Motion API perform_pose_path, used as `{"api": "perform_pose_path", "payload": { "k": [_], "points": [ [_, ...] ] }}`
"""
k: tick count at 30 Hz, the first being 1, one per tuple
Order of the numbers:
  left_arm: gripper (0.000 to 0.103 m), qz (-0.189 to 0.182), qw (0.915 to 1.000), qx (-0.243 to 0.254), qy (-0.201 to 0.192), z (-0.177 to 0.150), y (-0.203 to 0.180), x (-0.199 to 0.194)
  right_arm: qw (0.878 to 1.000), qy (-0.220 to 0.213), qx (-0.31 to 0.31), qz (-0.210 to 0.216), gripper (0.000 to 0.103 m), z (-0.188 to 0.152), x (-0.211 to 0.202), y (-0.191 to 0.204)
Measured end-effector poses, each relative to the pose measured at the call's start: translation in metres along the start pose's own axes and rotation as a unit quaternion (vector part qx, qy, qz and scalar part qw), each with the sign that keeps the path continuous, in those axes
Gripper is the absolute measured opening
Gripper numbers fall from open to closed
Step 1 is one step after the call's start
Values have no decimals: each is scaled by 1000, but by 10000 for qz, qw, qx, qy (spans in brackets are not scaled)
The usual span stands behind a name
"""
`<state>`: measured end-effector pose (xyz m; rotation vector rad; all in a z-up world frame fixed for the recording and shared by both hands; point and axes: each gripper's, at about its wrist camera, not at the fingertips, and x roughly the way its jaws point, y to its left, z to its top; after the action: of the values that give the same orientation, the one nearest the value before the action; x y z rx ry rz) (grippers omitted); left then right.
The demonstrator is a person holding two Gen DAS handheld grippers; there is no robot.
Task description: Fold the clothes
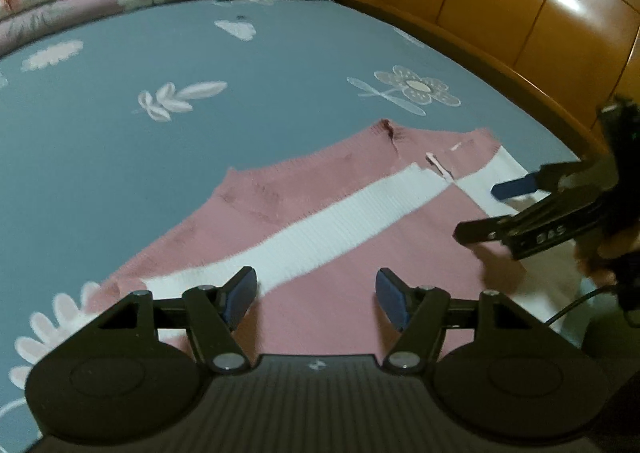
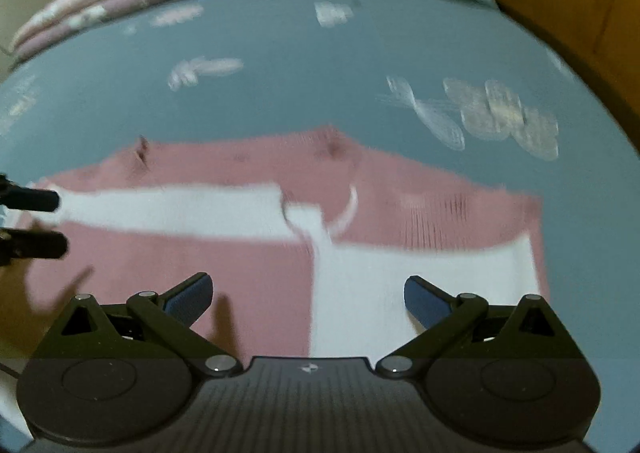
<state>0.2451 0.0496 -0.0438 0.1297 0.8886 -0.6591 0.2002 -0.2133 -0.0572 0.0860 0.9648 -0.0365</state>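
1. Pink knit sweater (image 1: 320,229) with white bands, spread on the blue floral bedsheet (image 1: 160,133), sleeves seemingly crossed over the front.
2. Left gripper (image 1: 316,299) spread wide, holding nothing, low over the near part.
3. Right gripper (image 2: 308,301) likewise wide, empty.
4. Pinch both layers; lift evenly; avoid dragging.

Motion blur smeared the pink-and-white knit sweater (image 2: 224,261) in the right wrist view. Its near hem lay hidden behind both gripper bodies, toward the bed's near edge.
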Motion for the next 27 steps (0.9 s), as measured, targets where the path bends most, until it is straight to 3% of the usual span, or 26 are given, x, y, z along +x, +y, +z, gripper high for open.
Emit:
{"api": "perform_pose_path", "payload": {
  "k": [10, 14, 19, 24, 27],
  "points": [
    [68, 109, 9990, -426, 76, -8, 22, -7, 9999, -31, 114, -45, 103, -7, 11, 1],
    [69, -88, 9984, -551, -3, -10, 26, -16, 9999, -91, 112, -85, 103, -10, 11, 2],
    [68, 182, 9961, -858, 106, -19, 37, -17, 9999, -45, 75, -102, 103, -8, 10, 2],
    [69, 164, 9977, -656, -80, -13, 31, -33, 9999, -78, 59, 114, 103, 0, -7, 7],
    [70, 141, 9975, -690, 103, -21, 31, -24, 9992, -210, -138, 318, 103, 3, -16, 18]
  ]
}}
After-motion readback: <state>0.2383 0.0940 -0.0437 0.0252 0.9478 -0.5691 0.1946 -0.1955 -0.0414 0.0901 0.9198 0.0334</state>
